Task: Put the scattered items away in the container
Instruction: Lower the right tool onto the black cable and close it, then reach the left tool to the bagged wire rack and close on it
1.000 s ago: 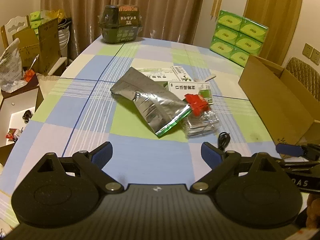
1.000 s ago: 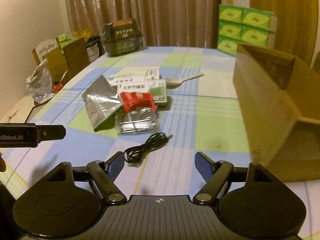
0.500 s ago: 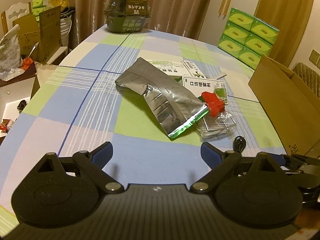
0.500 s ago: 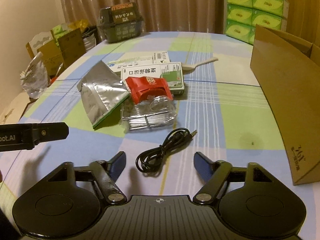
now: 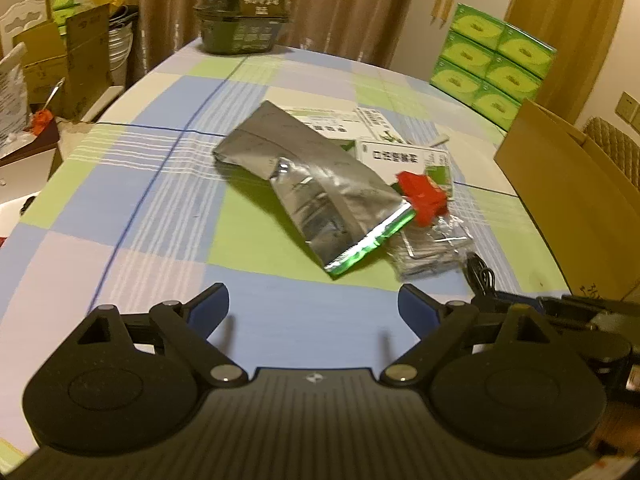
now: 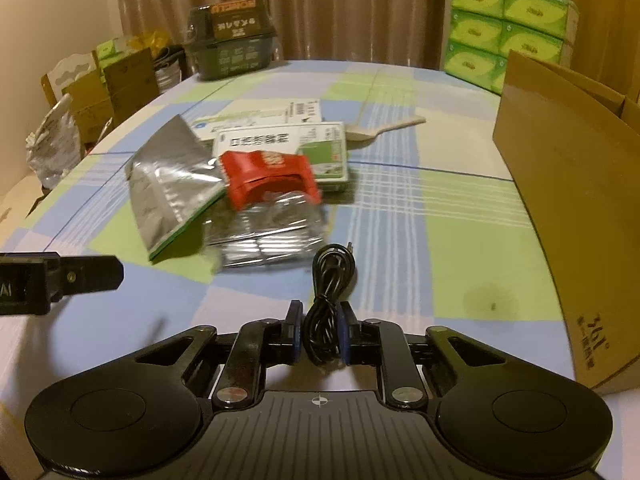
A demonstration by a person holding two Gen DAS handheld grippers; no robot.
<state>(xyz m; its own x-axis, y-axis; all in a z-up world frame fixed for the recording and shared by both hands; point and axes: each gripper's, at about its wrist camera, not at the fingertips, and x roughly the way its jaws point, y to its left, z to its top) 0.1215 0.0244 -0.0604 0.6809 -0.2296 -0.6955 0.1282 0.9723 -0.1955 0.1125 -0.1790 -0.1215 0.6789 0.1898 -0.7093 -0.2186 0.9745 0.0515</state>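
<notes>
Up close, our right gripper (image 6: 319, 336) clenched on the coiled black cable (image 6: 330, 296), near table (image 6: 460, 220) edge, cardboard box (image 6: 568, 184) at right, our left gripper (image 5: 313, 307) spread wide, holding nothing.

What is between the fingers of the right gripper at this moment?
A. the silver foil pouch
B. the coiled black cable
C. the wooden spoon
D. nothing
B: in the right wrist view the right gripper has its fingers closed on the coiled black cable.
</notes>
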